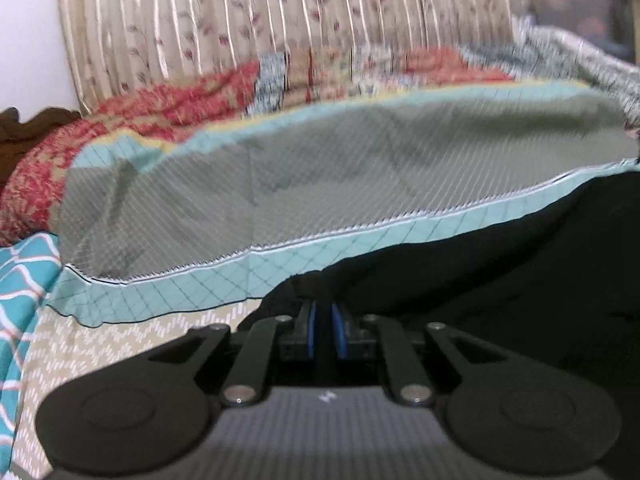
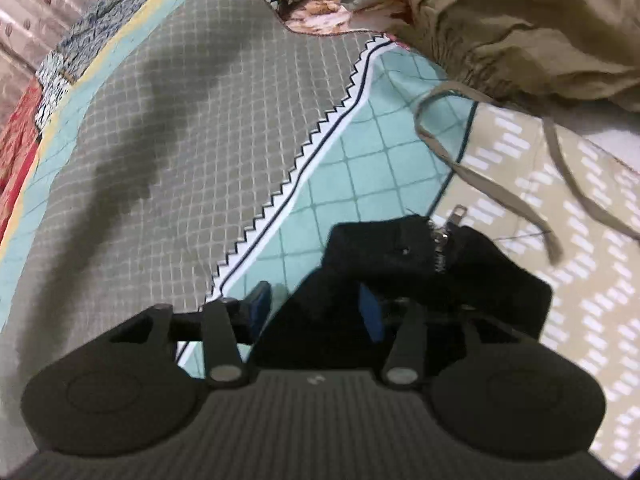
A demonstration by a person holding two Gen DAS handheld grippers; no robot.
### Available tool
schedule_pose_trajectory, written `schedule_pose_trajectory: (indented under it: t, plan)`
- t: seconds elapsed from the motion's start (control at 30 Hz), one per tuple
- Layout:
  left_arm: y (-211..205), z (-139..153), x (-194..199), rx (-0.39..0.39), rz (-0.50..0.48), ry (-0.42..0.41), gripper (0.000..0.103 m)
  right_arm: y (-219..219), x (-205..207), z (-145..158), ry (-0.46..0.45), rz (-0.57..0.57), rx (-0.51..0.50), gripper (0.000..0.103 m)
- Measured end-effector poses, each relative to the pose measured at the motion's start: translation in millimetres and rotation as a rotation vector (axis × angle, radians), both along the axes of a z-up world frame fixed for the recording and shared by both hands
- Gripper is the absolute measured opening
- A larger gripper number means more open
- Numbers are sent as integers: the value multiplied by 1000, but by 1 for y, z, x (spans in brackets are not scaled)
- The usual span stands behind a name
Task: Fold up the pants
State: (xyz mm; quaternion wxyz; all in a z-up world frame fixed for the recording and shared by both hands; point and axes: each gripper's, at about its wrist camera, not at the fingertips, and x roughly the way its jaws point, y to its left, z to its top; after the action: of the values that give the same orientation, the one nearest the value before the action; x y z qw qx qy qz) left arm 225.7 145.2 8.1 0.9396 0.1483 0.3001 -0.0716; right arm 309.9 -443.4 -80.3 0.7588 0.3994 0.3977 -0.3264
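Matte black pants (image 1: 500, 264) apparently pinched in blue-padded left tool (image 1: 323, 320).

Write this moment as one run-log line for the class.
task: fold pants | left gripper: shut on black pants | right gripper: open, black pants waist between jaws | surface: patterned bedspread | nearby: khaki garment

Pants (image 2: 420, 248) on bedspread (image 2: 192, 128)
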Motion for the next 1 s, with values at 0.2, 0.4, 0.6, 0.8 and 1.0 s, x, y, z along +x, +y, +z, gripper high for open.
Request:
schedule_pose_trajectory:
  t: [0.2, 0.4, 0.6, 0.8, 1.0]
  plan:
    - [2, 16, -69, -39, 46, -38, 9, 11, -1, 4, 82, 102, -174, 9]
    - [7, 26, -109, -60, 78, -30, 9, -10, -62, 29, -128, 46, -90, 4]
    - [22, 50, -144, -108, 122, -71, 9, -14, -163, 76, -327, 72, -58, 4]
    - [40, 57, -195, -166, 141, -73, 9, -14, -290, 89, -486, 88, -20, 4]
    - [51, 42, -248, -179, 166, -18, 9, -8, -404, 55, -476, 18, 27, 4]
